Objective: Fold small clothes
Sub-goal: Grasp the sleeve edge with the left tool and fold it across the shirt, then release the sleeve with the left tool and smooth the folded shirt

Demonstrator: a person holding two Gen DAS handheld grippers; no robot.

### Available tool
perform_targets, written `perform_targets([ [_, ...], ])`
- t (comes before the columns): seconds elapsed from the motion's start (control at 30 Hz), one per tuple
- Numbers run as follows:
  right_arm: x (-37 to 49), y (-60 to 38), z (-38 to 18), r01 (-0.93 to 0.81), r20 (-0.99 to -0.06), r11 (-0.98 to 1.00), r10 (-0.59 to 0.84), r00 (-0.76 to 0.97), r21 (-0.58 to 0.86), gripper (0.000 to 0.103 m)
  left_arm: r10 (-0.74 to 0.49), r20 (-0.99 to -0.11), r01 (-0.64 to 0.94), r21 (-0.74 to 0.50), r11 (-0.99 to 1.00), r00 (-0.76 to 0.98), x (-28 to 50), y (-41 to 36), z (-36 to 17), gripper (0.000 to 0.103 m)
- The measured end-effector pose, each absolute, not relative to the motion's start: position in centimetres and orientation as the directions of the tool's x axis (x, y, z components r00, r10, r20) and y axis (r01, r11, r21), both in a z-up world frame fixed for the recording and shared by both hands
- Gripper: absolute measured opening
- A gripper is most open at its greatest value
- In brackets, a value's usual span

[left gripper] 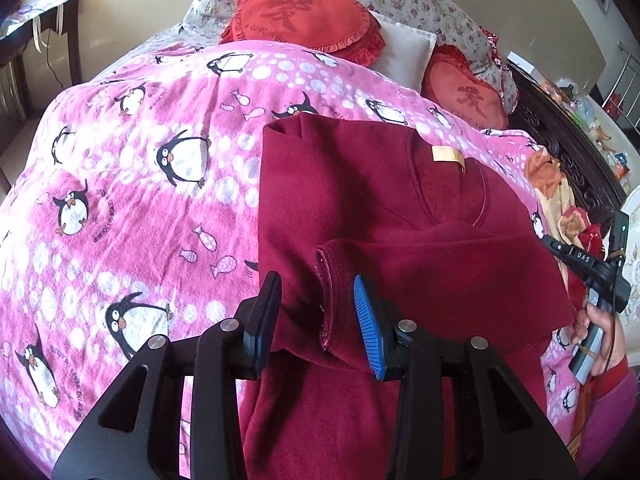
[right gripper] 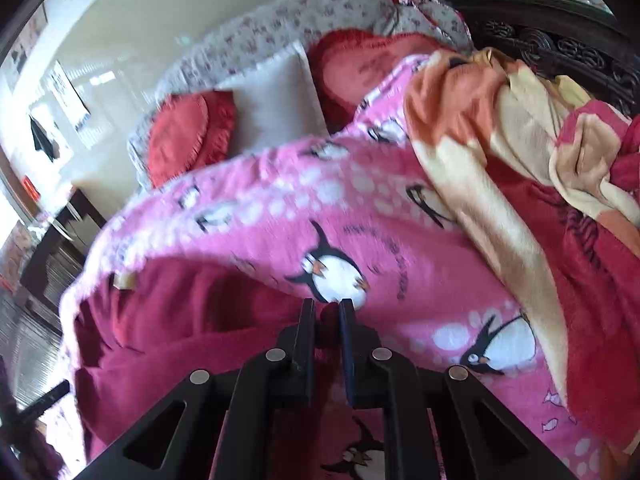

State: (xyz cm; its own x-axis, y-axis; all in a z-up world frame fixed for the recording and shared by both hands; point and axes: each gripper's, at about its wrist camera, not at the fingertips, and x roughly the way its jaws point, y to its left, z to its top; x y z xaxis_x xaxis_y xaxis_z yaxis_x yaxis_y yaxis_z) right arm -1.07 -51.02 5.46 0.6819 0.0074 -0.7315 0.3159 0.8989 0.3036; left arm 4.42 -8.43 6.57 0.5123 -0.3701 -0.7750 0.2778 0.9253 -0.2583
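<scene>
A dark red fleece top (left gripper: 380, 216) lies on the pink penguin blanket (left gripper: 132, 168), partly folded, with a gold neck label (left gripper: 447, 155). My left gripper (left gripper: 318, 300) is open, its fingers on either side of a sleeve cuff (left gripper: 332, 280) without gripping it. In the right wrist view my right gripper (right gripper: 327, 312) is shut on an edge of the red top (right gripper: 192, 320), which spreads to its left. The right gripper and the hand holding it also show at the right edge of the left wrist view (left gripper: 600, 276).
Red heart cushions (left gripper: 304, 12) and a white pillow (left gripper: 404, 52) lie at the head of the bed. A crumpled orange, cream and red blanket (right gripper: 520, 152) lies on the right, beside the dark carved headboard (right gripper: 560, 44). A dark table (left gripper: 44, 36) stands far left.
</scene>
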Motion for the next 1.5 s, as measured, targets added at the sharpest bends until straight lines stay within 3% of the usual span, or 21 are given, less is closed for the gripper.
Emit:
perform_targets([
  [0.13, -2.5, -50.7, 6.7, 0.366, -0.728, 0.899, -0.083, 0.680, 0.239, 0.010, -0.369, -0.765, 0.306, -0.234, 0.923, 0.528, 3.8, -8.9, 6.8, 0.037],
  [0.4, -7.5, -44.7, 8.4, 0.174, -0.734, 0.944, 0.095, 0.672, 0.281, 0.014, -0.329, -0.813, 0.308, -0.196, 0.931, 0.480, 4.9, -10.2, 4.2, 0.037],
  [0.53, -7.4, -43.5, 5.0, 0.189, -0.812, 0.965, 0.040, 0.582, 0.183, 0.013, -0.300, -0.827, 0.300, -0.168, 0.939, 0.476, 5.7, -10.7, 3.2, 0.038],
  [0.73, -8.5, -43.3, 6.8, 0.193, -0.796, 0.960, 0.046, 0.603, 0.202, 0.014, -0.317, -0.812, 0.293, -0.189, 0.937, 0.490, 4.2, -9.0, 5.3, 0.038],
  [0.8, -9.5, -42.9, 7.6, 0.171, -0.797, 0.960, 0.078, 0.599, 0.222, 0.021, -0.327, -0.816, 0.294, -0.203, 0.934, 0.477, 3.2, -7.9, 5.4, 0.038],
  [0.87, -10.9, -42.4, 7.6, 0.161, -0.800, 0.954, 0.114, 0.589, 0.254, 0.053, -0.339, -0.822, 0.291, -0.222, 0.931, 0.457, 2.2, -6.9, 5.3, 0.038],
  [0.97, -12.7, -41.9, 6.3, 0.174, -0.792, 0.928, 0.171, 0.586, 0.329, 0.055, -0.336, -0.831, 0.273, -0.232, 0.934, 0.443, 0.4, -5.5, 4.7, 0.038],
  [1.1, -12.7, -40.7, 3.8, 0.196, -0.811, 0.927, 0.162, 0.562, 0.321, 0.055, -0.326, -0.845, 0.246, -0.239, 0.939, 0.424, -1.7, -4.1, 3.9, 0.038],
  [1.13, -12.4, -40.4, 3.3, 0.197, -0.804, 0.926, 0.157, 0.573, 0.321, 0.055, -0.327, -0.848, 0.238, -0.245, 0.940, 0.417, -2.0, -3.8, 3.8, 0.038],
  [1.2, -11.7, -40.2, 2.5, 0.194, -0.791, 0.921, 0.166, 0.589, 0.338, 0.030, -0.333, -0.848, 0.222, -0.260, 0.940, 0.413, -2.8, -2.9, 3.9, 0.038],
  [1.23, -11.5, -40.2, 2.4, 0.196, -0.790, 0.926, 0.149, 0.594, 0.322, 0.012, -0.334, -0.845, 0.216, -0.264, 0.940, 0.418, -3.3, -2.4, 4.1, 0.038],
  [1.4, -12.5, -40.9, 3.2, 0.241, -0.801, 0.945, 0.037, 0.597, 0.223, 0.007, -0.353, -0.835, 0.209, -0.289, 0.934, 0.422, -5.6, 0.1, 4.8, 0.038],
  [1.5, -13.2, -42.2, 2.2, 0.318, -0.837, 0.931, -0.026, 0.547, 0.180, 0.002, -0.374, -0.841, 0.201, -0.319, 0.926, 0.391, -6.5, 0.9, 4.3, 0.044],
])
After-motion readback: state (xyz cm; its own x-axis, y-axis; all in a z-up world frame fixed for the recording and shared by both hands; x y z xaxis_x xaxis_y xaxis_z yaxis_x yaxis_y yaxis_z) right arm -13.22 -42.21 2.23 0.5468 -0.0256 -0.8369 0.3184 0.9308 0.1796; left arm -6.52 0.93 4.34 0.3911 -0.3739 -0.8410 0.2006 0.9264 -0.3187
